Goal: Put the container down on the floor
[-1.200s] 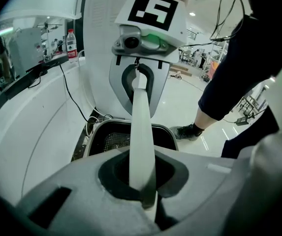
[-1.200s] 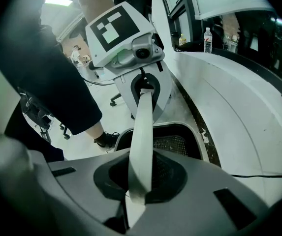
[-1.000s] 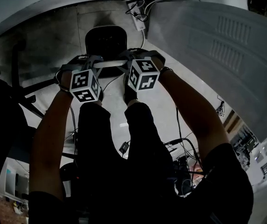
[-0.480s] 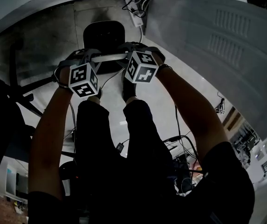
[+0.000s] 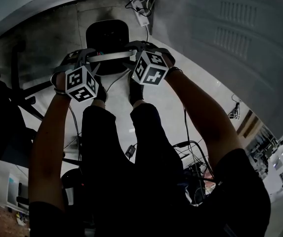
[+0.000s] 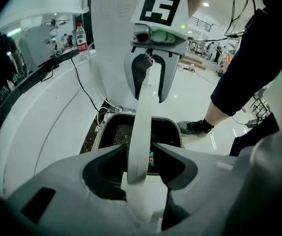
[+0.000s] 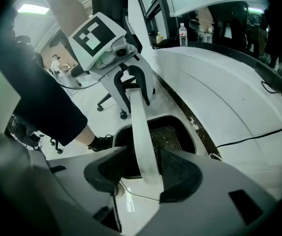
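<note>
Container [image 5: 106, 36] sits on the floor [image 5: 176, 107] just ahead of your feet [image 5: 135, 90]; your left gripper [image 6: 143, 165] and right gripper [image 7: 148, 173] are both opening (its white handle [image 6: 144, 112] runs loose between each pair of jaws).

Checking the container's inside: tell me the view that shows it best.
Right gripper view: the container sits close, its mesh bottom and rim clear beside the white handle. The left gripper view shows it too, with less mesh. Head view: only a dim dark top.
</note>
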Demonstrator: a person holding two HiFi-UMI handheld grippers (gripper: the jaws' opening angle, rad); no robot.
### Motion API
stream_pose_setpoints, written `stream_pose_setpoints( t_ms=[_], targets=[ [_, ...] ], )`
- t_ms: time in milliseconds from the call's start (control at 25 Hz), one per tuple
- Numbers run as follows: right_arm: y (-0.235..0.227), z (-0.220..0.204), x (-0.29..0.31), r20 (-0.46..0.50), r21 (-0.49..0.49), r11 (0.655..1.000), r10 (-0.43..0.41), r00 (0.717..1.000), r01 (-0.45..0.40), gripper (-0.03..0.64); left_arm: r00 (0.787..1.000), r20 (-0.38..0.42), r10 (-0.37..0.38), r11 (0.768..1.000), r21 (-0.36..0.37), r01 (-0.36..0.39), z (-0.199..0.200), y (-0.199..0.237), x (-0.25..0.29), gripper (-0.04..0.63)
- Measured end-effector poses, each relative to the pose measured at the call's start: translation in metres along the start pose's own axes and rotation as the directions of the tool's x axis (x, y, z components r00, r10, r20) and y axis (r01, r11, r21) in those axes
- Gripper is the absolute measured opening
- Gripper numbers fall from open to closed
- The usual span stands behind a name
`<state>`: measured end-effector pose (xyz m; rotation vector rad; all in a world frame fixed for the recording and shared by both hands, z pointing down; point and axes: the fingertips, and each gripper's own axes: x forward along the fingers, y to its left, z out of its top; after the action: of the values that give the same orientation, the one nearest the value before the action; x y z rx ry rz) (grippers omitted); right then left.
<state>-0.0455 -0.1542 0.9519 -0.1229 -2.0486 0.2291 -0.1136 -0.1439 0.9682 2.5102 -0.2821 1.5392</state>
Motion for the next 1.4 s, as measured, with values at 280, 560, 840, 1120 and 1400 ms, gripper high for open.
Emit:
stream_pose_setpoints(
  t_ms=[280, 560, 840, 1120, 1400],
  targets=[
    [0.006, 0.004, -0.024, 0.012, 0.020, 0.999, -0.032, 0.999, 0.032, 0.176, 0.998, -0.030, 0.053, 0.998, -0.016, -0.053, 0.003, 0.000, -0.018, 0.181],
    [0.009, 0.004, -0.053, 0.021, 0.067, 0.996, -0.067, 0.998, 0.065, 0.179, 0.993, -0.063, 0.097, 0.991, -0.082, -0.102, -0.001, -0.002, -0.047, 0.198],
    [0.018, 0.025, -0.099, 0.075, 0.170, 0.980, -0.119, 0.990, 0.105, 0.179, 0.990, -0.031, 0.137, 0.974, -0.180, -0.140, 0.010, -0.012, -0.099, 0.198],
    [0.029, 0.055, -0.159, 0.141, 0.277, 0.951, -0.181, 0.973, 0.137, 0.179, 0.981, 0.035, 0.188, 0.941, -0.294, -0.170, 0.042, -0.017, -0.157, 0.198],
    [0.039, 0.123, -0.254, 0.294, 0.400, 0.903, -0.288, 0.912, 0.156, 0.178, 0.913, 0.229, 0.338, 0.827, -0.535, -0.172, 0.101, 0.000, -0.255, 0.198]
  ],
)
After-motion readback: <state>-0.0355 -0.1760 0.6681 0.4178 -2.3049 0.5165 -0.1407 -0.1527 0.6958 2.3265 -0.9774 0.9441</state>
